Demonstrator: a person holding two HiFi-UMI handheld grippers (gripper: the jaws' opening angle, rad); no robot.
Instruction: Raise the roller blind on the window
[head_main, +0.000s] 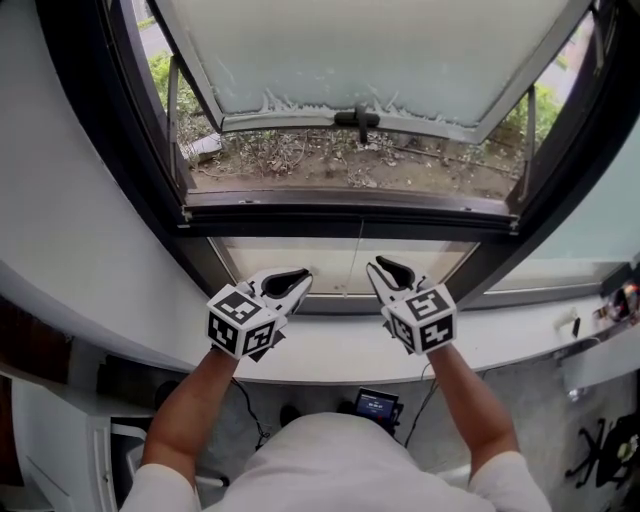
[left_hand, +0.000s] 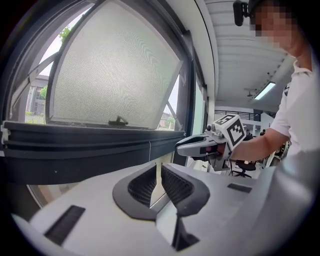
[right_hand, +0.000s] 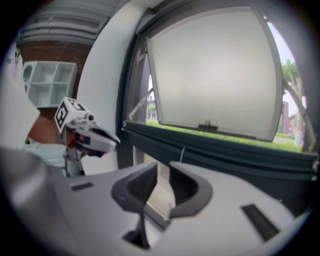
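Roller blind (head_main: 340, 262) just ahead; left claw (head_main: 300, 278) closed, right claw (head_main: 376, 266) narrowly parted, both empty

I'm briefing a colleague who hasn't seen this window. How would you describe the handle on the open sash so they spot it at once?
Start at the frosted-glass sash, tilted open outward at the top of the head view. Run along its lower edge to the middle, where the handle sits. It is the only small dark lever on that pale edge; the thin cord hangs lower.
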